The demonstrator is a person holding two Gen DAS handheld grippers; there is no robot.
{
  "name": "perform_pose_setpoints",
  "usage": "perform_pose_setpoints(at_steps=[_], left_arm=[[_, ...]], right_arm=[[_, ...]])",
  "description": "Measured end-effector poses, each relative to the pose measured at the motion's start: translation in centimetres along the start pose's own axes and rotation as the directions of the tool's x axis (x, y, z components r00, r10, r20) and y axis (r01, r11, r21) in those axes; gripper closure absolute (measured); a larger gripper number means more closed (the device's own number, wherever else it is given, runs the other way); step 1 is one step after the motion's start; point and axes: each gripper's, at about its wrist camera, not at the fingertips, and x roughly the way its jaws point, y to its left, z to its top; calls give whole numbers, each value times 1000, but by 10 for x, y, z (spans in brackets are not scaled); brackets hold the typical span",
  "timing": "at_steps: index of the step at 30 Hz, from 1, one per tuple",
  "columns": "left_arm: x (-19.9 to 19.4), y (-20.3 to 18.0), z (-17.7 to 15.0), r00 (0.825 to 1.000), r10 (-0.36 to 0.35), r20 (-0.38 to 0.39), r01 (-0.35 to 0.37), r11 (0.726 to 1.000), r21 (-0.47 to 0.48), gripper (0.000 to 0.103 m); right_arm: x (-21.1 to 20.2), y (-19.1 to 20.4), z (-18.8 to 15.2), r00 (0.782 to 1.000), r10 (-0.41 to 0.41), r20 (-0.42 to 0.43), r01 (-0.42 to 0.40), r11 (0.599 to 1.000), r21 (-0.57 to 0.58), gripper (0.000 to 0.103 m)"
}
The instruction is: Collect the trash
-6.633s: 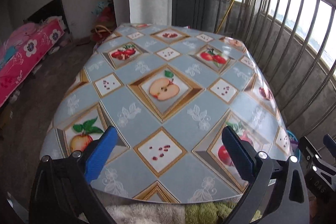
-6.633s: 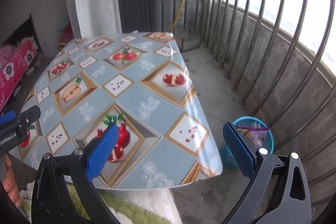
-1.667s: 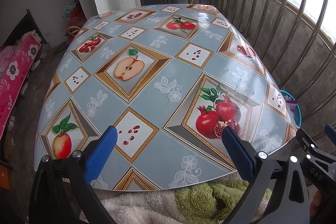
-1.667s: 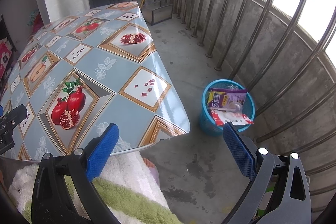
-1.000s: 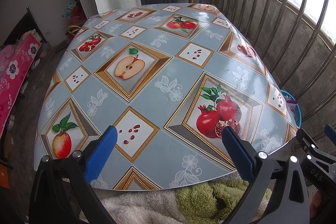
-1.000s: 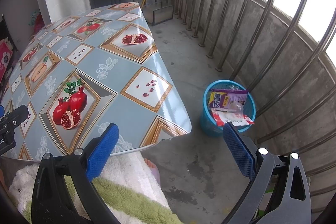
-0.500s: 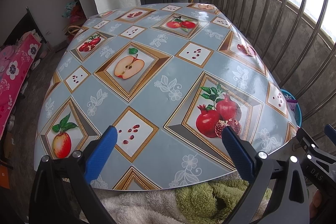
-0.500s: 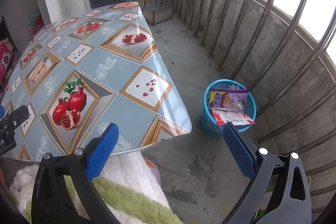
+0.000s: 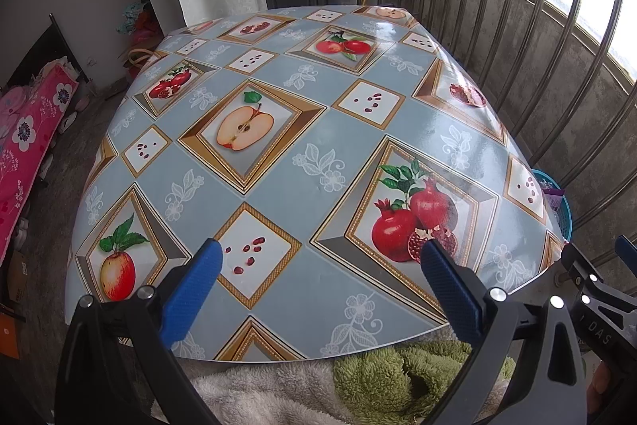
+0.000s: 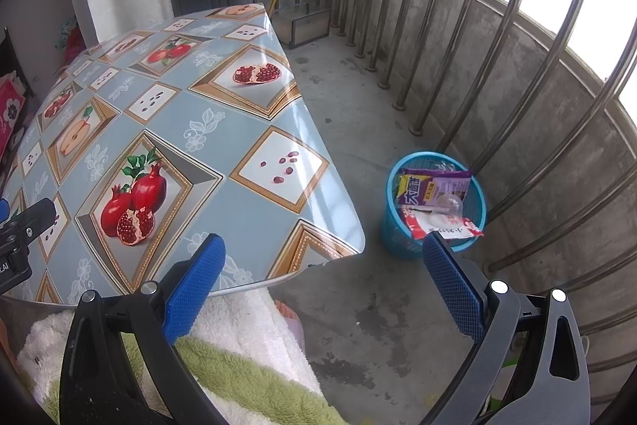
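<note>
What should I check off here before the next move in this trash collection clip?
1. Left claw open, holding nothing: ok.
2. Right claw open, holding nothing: ok.
3. Table free of trash: ok.
4. Blue bin upright on the floor beside the table: ok.
5. Wrappers inside the bin: ok.
6. Floor under the table free of trash: cannot tell, hidden.
</note>
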Motion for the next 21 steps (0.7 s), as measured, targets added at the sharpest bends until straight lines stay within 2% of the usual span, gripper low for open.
perform_pose_setpoints(at_steps=[21], left_arm=[[0, 0, 1, 1000, 0, -1, 0, 1000, 1, 6]], right_arm=[[0, 2, 0, 1000, 5, -3, -5, 1000, 0, 8]])
